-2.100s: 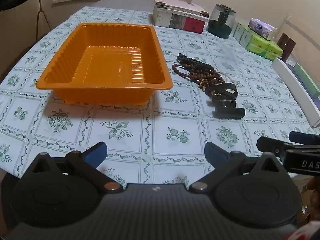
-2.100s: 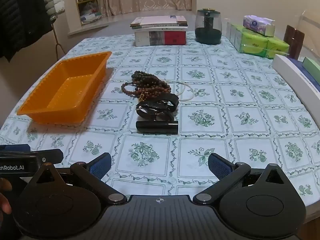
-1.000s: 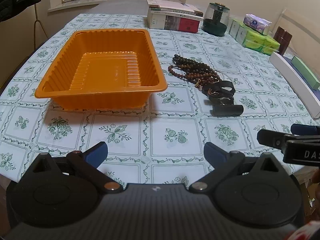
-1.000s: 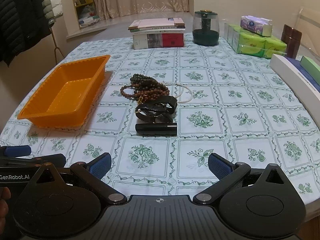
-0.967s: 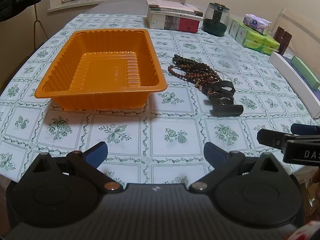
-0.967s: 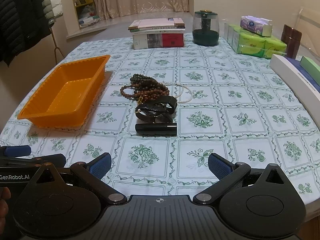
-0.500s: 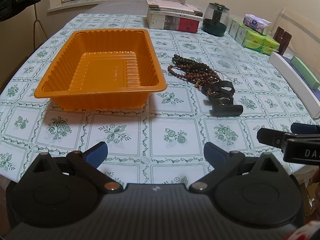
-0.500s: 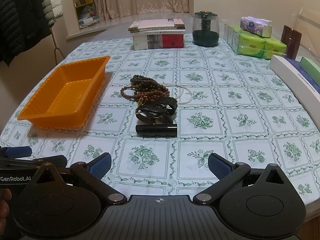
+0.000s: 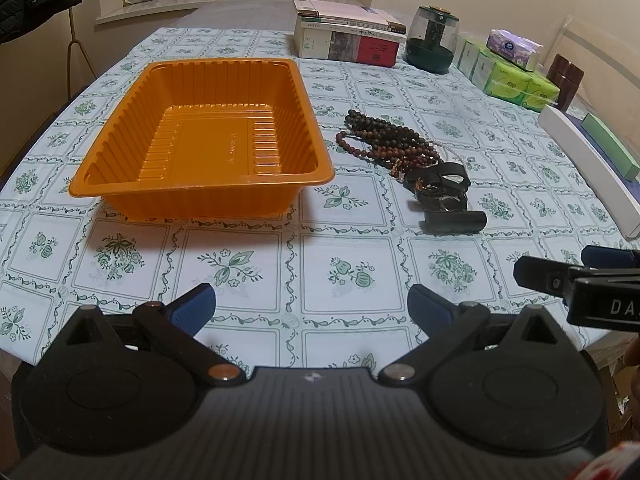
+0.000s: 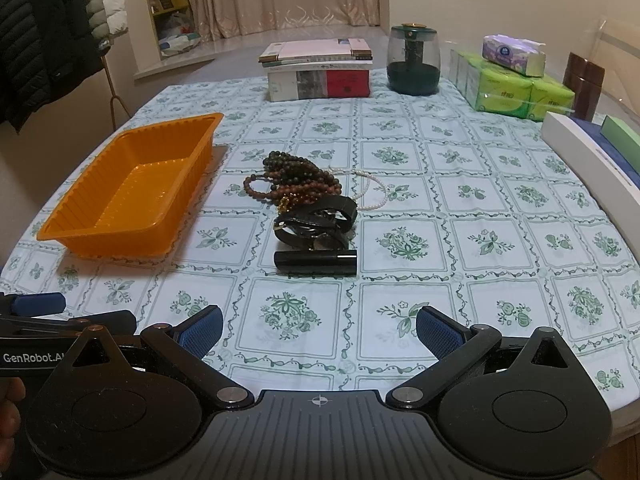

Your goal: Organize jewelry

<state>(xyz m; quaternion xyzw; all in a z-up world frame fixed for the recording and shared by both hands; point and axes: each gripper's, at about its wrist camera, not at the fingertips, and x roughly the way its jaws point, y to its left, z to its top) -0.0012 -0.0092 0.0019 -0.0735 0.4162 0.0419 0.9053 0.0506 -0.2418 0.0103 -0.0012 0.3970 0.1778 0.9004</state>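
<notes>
Ribbed orange plastic tray frame centre-left; round wooden bead strands, glossy black cylinder beside. Left tongs, right tongs released, unmoved since earlier.

Left wrist cam sits low over the near tabletop edge, facing across it, orange tray at 11 o'clock close in. Right wrist cam sits just beside it to the right, same heading, bead pile at 12 o'clock. Both share tray, beads, books, and each catches the other's fingers at frame edge.
</notes>
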